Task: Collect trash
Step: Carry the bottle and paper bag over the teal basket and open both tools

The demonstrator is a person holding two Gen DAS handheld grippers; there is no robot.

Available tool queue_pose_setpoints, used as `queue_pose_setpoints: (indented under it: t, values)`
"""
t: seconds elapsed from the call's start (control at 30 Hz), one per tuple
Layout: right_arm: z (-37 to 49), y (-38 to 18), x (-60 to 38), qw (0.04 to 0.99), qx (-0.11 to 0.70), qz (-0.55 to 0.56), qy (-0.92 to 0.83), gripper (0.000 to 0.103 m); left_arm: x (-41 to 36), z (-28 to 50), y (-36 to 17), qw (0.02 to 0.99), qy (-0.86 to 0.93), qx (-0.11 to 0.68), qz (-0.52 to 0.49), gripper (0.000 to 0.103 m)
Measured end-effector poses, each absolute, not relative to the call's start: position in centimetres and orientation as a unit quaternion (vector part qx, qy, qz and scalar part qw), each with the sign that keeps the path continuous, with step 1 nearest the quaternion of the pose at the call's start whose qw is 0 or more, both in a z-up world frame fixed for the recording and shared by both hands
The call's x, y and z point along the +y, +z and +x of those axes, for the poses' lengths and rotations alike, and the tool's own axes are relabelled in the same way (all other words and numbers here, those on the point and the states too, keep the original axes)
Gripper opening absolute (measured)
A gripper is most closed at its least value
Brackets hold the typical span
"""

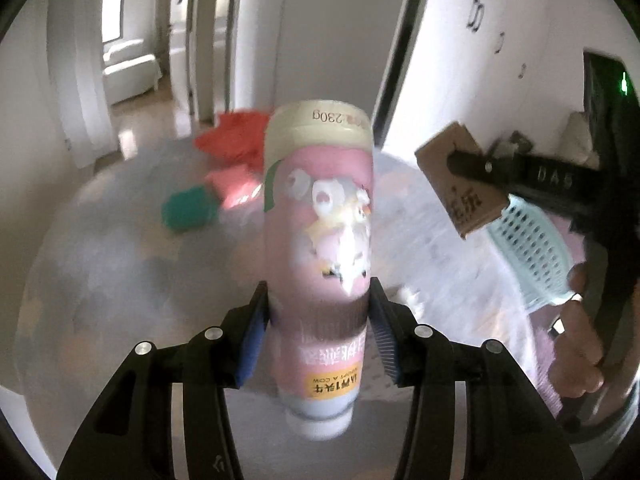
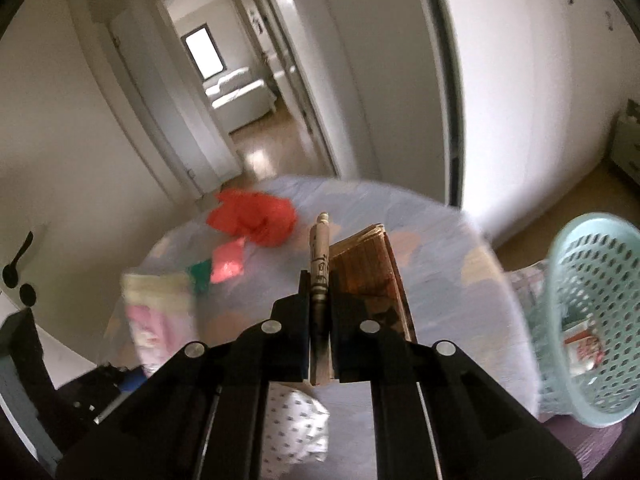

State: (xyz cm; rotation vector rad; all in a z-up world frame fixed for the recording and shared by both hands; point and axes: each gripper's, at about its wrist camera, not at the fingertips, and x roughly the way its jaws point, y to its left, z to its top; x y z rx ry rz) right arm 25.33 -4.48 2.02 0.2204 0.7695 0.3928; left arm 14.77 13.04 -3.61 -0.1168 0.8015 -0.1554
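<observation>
Status: collection is partly done, by my judgement. My left gripper (image 1: 319, 328) is clamped on a pink bottle (image 1: 318, 216), held off the table with its cap toward the camera. My right gripper (image 2: 320, 320) is clamped on a flattened brown carton (image 2: 320, 280), pinched edge-on between the two fingers; the left view shows the same carton (image 1: 460, 176) raised beside the basket (image 1: 532, 248).

The mint basket (image 2: 592, 320) stands at the table's right edge, tilted in the right view. At least one wrapper (image 2: 584, 350) lies inside it; what else it holds I cannot tell.

Remaining on the table (image 2: 440, 272):
- a red crumpled bag (image 2: 256, 216) at the far side
- a pink packet (image 2: 228, 264) just beside it
- a green item (image 1: 188, 208) touching the packet
- a white patterned wad (image 2: 296, 432) near the close edge

Pose: both grippers are raised above the table, pointing across it toward the doorway. The right gripper sits nearer the basket; my right hand (image 1: 576, 344) shows on its handle. Both loads are not yet over the basket opening
</observation>
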Motion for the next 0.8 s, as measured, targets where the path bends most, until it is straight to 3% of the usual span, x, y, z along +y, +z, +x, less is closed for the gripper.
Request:
queue_pose_setpoints:
  t: [0.4, 0.8]
  values:
    - [22.5, 4.7, -16.2, 0.931, 0.316, 0.134, 0.123, 0.006, 3.4, 17.1, 0.6, 0.923, -0.164, 0.345, -0.046, 0.046]
    - [22.1, 0.4, -30.9, 0.914, 0.343, 0.215, -0.008, 0.006, -11.2, 20.5, -0.5, 0.894, -0.261, 0.364, -0.005, 0.046]
